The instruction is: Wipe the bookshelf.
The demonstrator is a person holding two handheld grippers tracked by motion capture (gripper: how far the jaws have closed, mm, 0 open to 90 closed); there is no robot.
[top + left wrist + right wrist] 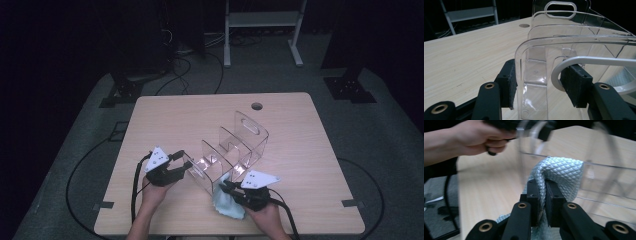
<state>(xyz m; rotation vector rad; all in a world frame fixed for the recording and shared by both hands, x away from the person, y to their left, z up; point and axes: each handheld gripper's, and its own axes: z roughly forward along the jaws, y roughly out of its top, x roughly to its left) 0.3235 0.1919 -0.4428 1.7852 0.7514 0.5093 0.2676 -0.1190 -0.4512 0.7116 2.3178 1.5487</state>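
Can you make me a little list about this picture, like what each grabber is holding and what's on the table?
work: wiping a clear plastic organizer with a cloth
left gripper: jaws on either side of the end wall of the clear plastic organizer, steadying it
right gripper: shut on the light blue cloth
cloth position: pressed against the organizer's near wall
organizer: see-through, with dividers and a handle slot at the far end, standing on the wooden table
table extras: a round hole near the far edge

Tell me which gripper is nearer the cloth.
Right. The right gripper is shut on the cloth; the left gripper clamps the clear organizer end wall, away from it.
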